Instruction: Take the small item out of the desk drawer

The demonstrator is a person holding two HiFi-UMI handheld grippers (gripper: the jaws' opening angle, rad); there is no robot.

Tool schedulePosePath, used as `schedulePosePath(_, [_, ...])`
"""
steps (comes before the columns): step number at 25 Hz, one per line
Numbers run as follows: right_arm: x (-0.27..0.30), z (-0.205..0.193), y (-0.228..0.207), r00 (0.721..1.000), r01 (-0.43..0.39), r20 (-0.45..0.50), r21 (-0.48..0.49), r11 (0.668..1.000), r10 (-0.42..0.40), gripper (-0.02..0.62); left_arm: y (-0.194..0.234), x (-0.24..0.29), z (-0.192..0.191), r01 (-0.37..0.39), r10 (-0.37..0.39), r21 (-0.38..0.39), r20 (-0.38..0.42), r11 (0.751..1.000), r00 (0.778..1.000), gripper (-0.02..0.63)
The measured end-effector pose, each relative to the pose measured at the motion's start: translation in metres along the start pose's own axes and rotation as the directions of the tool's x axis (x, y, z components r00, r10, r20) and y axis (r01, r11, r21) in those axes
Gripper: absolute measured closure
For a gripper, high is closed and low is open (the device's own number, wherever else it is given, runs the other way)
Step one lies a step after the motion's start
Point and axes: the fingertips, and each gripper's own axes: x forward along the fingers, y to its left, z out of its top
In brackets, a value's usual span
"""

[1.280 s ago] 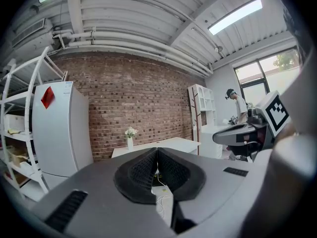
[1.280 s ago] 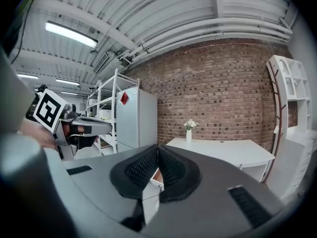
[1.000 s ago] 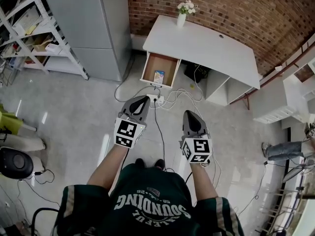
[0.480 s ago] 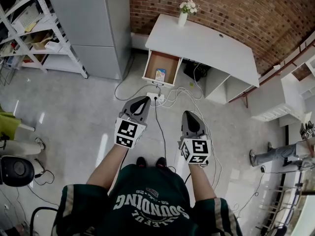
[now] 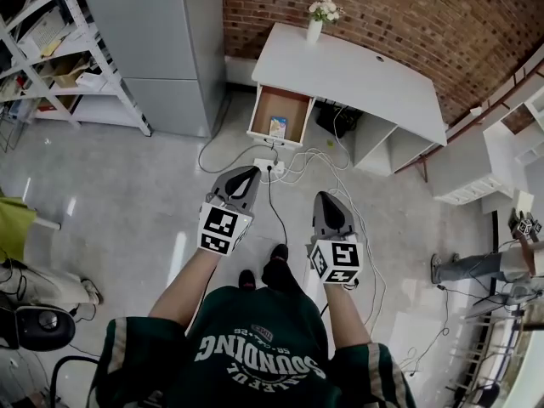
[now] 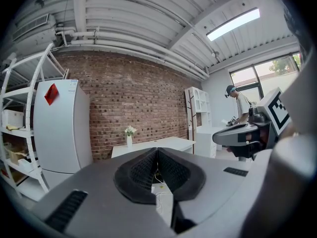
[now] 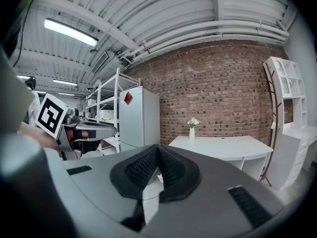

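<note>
A white desk (image 5: 357, 79) stands against the brick wall, its left drawer (image 5: 280, 116) pulled open. Inside the drawer lies a small light-blue item (image 5: 277, 127). My left gripper (image 5: 248, 173) is shut with nothing in it, held out over the floor well short of the drawer. My right gripper (image 5: 328, 199) is beside it, also shut and empty. In the left gripper view the gripper's jaws (image 6: 157, 151) meet tip to tip, with the desk (image 6: 151, 145) ahead. The right gripper view shows that gripper's jaws (image 7: 158, 148) closed, and the desk (image 7: 223, 147) beyond.
A power strip (image 5: 267, 167) and tangled cables (image 5: 314, 164) lie on the floor between me and the desk. A vase of flowers (image 5: 316, 22) stands on the desk. A white fridge (image 5: 161, 41) and a shelf rack (image 5: 51, 49) are at the left. Another person (image 5: 493, 266) stands at the right.
The desk and open drawer have shifted slightly in the head view as I step; one foot is now forward. The person at the right has moved. Both grippers stay shut.
</note>
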Motion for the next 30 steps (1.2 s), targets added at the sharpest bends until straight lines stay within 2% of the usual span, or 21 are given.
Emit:
schedulePosePath(10, [0.030, 0.009, -0.016, 1.000, -0.021, 0.010, 0.006, 1.000, 0.021, 0.571, 0.013, 0.028, 0.002, -0.014, 0.014, -0.003, -0.007, 1.000, 1.000, 0.589])
schedulePosePath(22, [0.105, 0.014, -0.063, 0.999, -0.039, -0.002, 0.007, 0.999, 0.039, 0.571, 0.044, 0.108, 0.002, -0.027, 0.027, -0.014, -0.030, 1.000, 0.999, 0.589])
schedulePosePath(30, [0.145, 0.018, -0.100, 0.996, -0.083, -0.007, 0.027, 0.996, 0.084, 0.571, 0.051, 0.162, 0.003, -0.050, 0.049, -0.028, -0.062, 0.998, 0.997, 0.589])
